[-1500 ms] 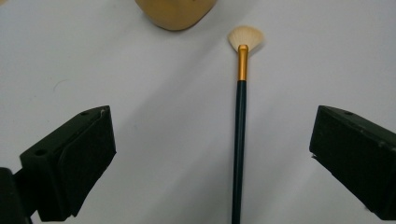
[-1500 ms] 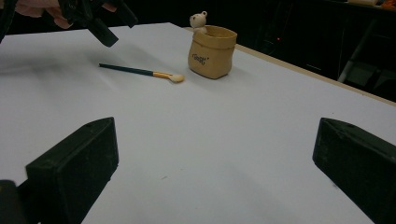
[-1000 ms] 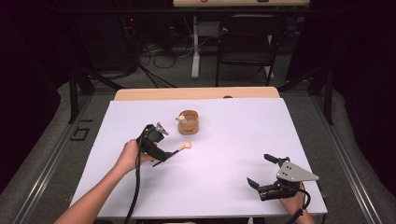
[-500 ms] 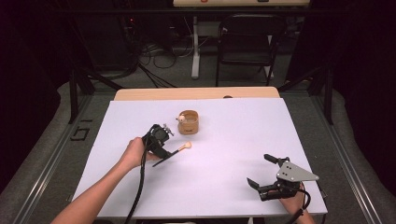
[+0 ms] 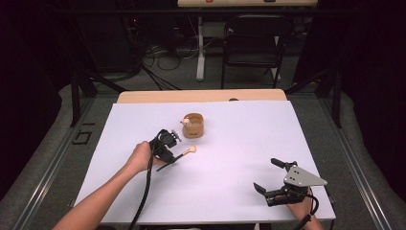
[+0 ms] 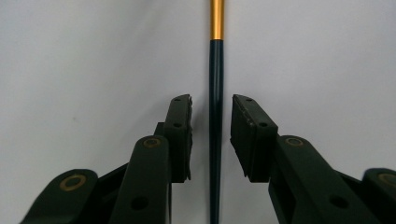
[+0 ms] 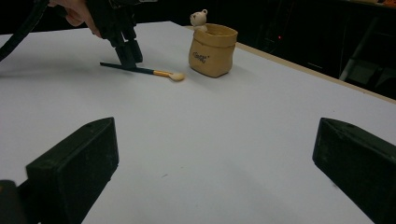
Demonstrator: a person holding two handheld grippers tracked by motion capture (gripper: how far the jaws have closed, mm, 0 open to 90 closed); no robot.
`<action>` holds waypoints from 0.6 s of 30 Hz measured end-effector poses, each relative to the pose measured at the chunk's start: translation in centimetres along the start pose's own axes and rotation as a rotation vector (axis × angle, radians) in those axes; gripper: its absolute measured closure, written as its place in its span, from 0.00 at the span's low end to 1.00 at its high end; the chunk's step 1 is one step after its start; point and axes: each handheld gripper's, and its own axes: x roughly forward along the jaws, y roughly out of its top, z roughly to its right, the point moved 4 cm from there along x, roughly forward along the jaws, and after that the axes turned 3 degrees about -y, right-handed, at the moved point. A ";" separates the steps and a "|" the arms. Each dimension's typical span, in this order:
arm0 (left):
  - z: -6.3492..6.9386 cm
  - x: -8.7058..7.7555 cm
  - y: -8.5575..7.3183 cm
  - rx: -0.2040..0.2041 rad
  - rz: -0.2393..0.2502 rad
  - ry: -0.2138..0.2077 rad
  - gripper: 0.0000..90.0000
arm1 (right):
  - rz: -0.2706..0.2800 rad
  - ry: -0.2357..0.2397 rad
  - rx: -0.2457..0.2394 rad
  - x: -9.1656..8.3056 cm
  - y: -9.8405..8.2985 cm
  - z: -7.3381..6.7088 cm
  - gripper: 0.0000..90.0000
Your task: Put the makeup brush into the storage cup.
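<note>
Since the earlier frame, the left hand-held gripper [image 5: 178,154] at centre-left has been closing its jaws around the brush [image 6: 215,116], not yet pinching; the brush lies flat on the white surface [image 5: 230,187]. Lifting remains, presumably toward the pouch [image 5: 193,125]. Lower right, the right hand-held gripper [image 5: 267,175] rests open and empty. The brush's head is cut off in the left gripper view.

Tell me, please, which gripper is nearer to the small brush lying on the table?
Left. The left gripper straddles the brush, its fingers just closing around the dark handle with slight gaps. The right gripper rests open, far off at the table's near right corner.
</note>
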 end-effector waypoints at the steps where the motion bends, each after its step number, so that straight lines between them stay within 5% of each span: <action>1: 0.0 0.0 0.0 0.000 0.000 0.000 0.78 | 0.000 0.000 0.000 0.0 0.0 0.0 0.00; 18: -0.1 0.6 0.2 0.001 -0.035 -0.010 0.84 | -0.010 0.001 0.002 0.0 -0.1 0.0 0.00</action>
